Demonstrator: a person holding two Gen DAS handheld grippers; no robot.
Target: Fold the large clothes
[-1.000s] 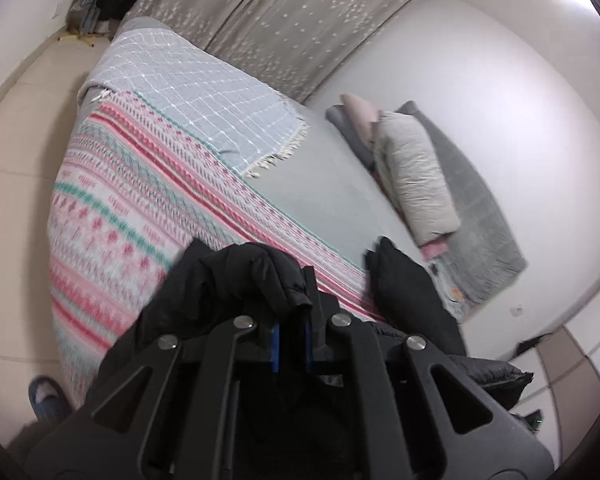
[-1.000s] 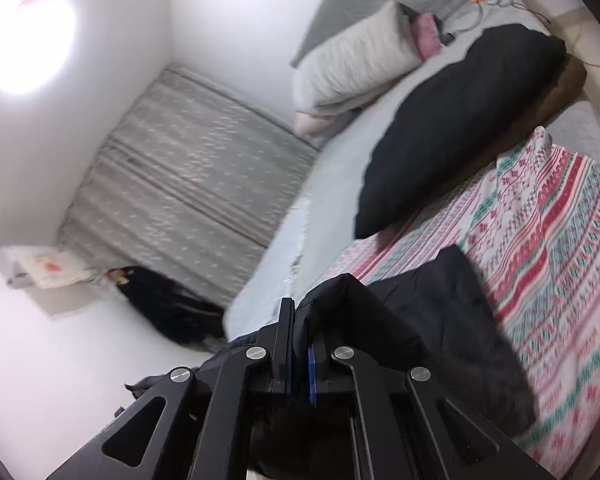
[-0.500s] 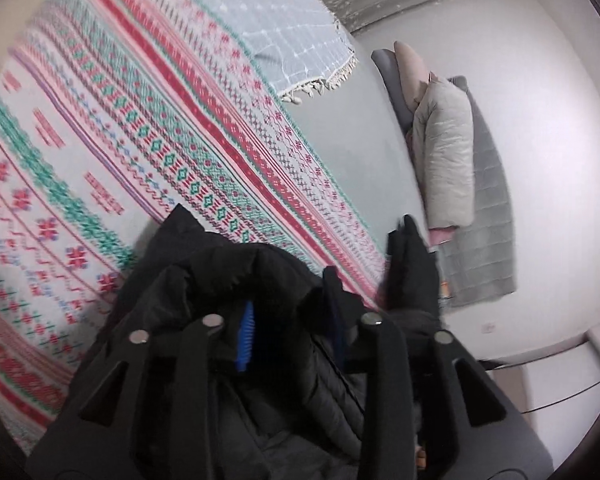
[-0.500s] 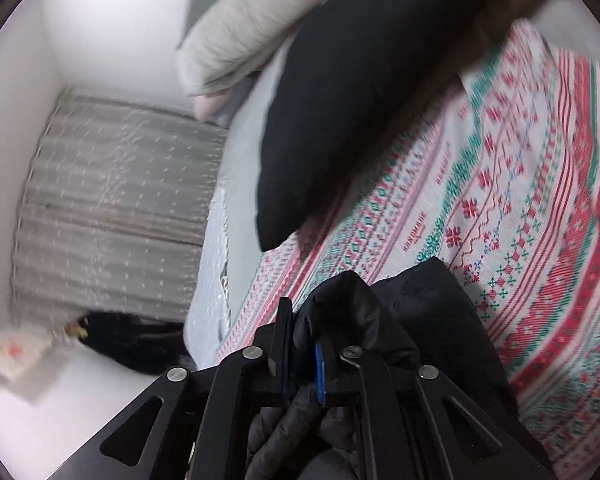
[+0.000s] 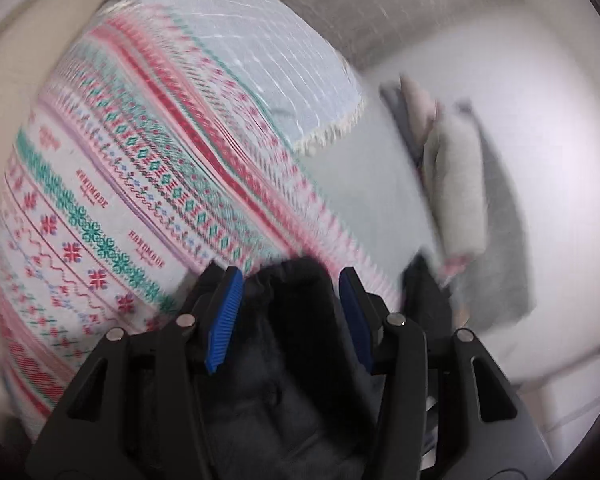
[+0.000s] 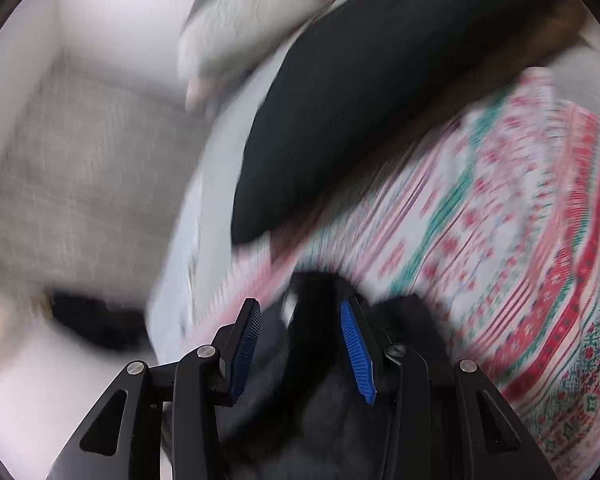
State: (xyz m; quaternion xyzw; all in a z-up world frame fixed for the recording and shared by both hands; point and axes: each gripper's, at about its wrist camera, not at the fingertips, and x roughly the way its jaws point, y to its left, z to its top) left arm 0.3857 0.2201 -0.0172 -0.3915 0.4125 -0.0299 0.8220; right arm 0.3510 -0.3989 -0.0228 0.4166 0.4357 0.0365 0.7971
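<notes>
- your left gripper (image 5: pixel 288 300) has its fingers spread wide apart; the blue ribbed pads (image 5: pixel 224 320) stand on either side of a raised fold of the black jacket (image 5: pixel 300 344), with a gap visible between pad and cloth on both sides.
- your right gripper (image 6: pixel 298 328) is likewise spread; its blue pads (image 6: pixel 358 360) flank the jacket (image 6: pixel 320 360) without pinching it.
- the jacket is black, puffy and quilted, matte, and bunched into soft rounded ridges. in the left wrist view one hump of it rises between the fingers; the lower part shows greyish, crumpled folds.
- in the right wrist view a small pale patch shows on the jacket near the fingertips; too blurred to tell what it is.
- the jacket lies on the patterned blanket (image 5: pixel 112 208), at the near edge of the bed, directly under both grippers.
- the blanket is white with red, pink and green knit-style bands and the word "handmade" repeated.
- beyond it lies a pale blue checked throw (image 5: pixel 268 64) with a fringed edge, overlapping the blanket.
- a black cushion (image 6: pixel 380 92) lies further up the bed, apart from the jacket.
- a light grey pillow (image 5: pixel 460 184) rests by the wall at the bed's head.
- both views are motion-blurred; fine details of the cloth are uncertain.
</notes>
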